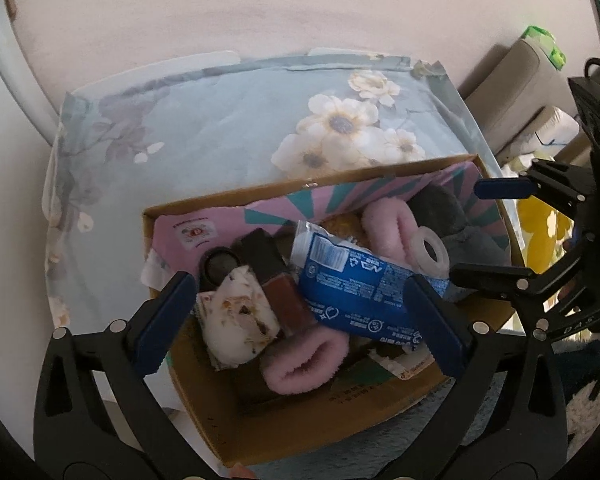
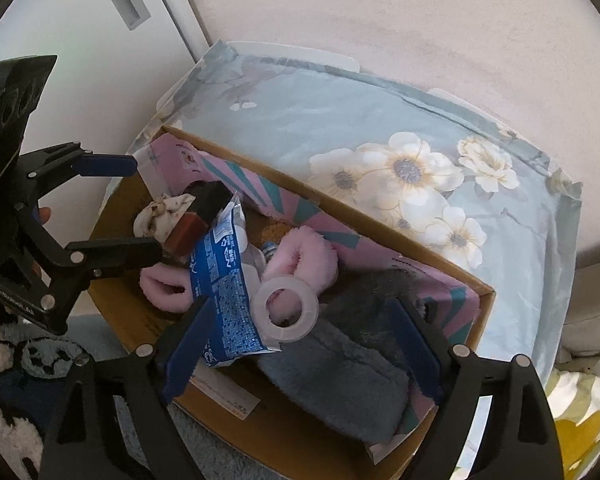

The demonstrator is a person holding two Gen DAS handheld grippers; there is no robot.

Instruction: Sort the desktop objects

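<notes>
A brown cardboard box (image 1: 324, 408) with a pink-and-teal printed lining is set on a table covered by a pale blue cloth printed with cream flowers (image 1: 220, 128). Both pairs of tongs are held above the box.

Contents recorded in the box:
- A blue crinkled plastic snack wrapper (image 1: 352, 280), laid across the middle, partly over the other items.
- Two fluffy pink scrunchies: one (image 1: 304, 360) near the front wall under the wrapper, the other (image 1: 384, 228) towards the back.
- A translucent white tape ring (image 1: 430, 250), resting against the rear scrunchie and a grey plush fabric bundle (image 2: 332, 376), which fills the right end of the box.
- A dark rectangular bottle with a reddish-brown base (image 1: 276, 280), lying tilted beside a crumpled white stained tissue (image 1: 240, 320).
- A small round black compact (image 1: 220, 264), just behind the tissue.

Left gripper (image 1: 300, 316): blue-padded jaws are spread wide, one on each side of the tissue, bottle and wrapper; nothing is held.

Right gripper (image 2: 300, 348): jaws are likewise spread wide, above the tape ring and grey bundle; nothing is gripped. Contact with the contents cannot be determined.
</notes>
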